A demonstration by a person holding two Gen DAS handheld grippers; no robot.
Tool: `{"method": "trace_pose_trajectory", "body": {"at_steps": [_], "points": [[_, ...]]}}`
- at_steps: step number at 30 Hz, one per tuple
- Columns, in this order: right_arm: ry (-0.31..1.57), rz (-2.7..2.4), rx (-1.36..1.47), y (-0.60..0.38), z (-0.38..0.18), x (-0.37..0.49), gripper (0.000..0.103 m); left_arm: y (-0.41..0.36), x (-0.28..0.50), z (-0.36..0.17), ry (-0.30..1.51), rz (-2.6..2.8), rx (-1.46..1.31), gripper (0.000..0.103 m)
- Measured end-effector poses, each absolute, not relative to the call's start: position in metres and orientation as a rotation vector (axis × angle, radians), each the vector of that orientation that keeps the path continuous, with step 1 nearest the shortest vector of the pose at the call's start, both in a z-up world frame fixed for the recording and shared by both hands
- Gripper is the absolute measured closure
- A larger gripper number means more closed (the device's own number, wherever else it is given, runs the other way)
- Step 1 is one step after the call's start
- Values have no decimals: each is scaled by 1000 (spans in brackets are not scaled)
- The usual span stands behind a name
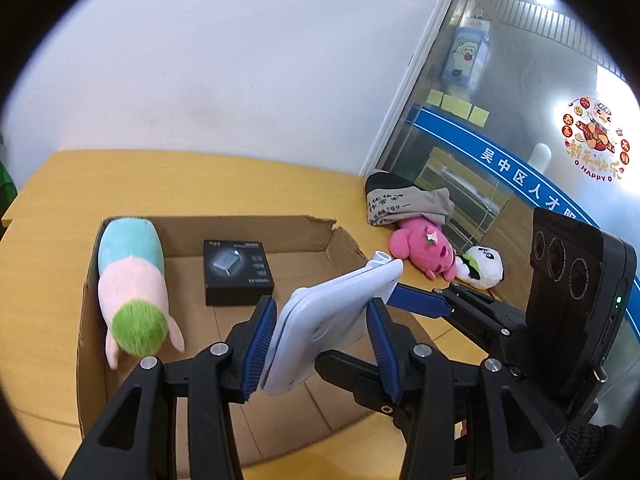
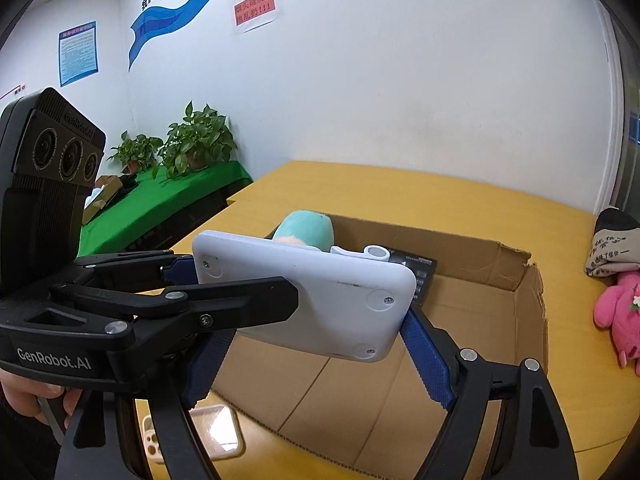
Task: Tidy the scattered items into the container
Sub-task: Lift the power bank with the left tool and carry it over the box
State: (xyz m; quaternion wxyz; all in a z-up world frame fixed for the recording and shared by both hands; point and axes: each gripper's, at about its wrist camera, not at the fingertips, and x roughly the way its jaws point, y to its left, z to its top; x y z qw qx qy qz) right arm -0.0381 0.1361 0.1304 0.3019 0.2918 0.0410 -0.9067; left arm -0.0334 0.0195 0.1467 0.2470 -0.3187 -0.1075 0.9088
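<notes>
Two grippers bear on one item. Left wrist view: the left gripper (image 1: 322, 336) is clamped on a white plastic device (image 1: 332, 312), its blue pads pressing the device's two broad faces. The device is held clear above the cardboard box (image 1: 256, 228), over the box's near right part, its long axis running away from the gripper toward the far right corner of the box. The right gripper (image 1: 416, 304) reaches in from the right; one blue finger touches or nearly touches the device's far end, contact not confirmed. Inside the box lie a pastel plush (image 1: 134, 292) against the left wall and a black carton (image 1: 238, 272) near the back wall.

Right wrist view: the right gripper (image 2: 320, 356) stands spread, its fingers flanking the device (image 2: 316, 296) without closing on it. The left gripper (image 2: 224, 296) carries the load. A pink plush (image 2: 620, 312) and a folded cloth (image 2: 612, 248) remain on the table (image 2: 440, 192) near its right edge.

Judgement: the left gripper is nearer; release straight down suffices.
</notes>
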Motion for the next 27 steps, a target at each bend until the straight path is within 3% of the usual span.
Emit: {"method": "trace_pose_trajectory", "body": {"at_steps": [16, 27], "points": [[48, -2390, 980, 127, 90, -122, 17, 12, -119, 94, -355, 2399, -1051, 57], [-60, -2178, 1410, 122, 12, -176, 17, 6, -156, 18, -477, 2282, -1450, 57]]}}
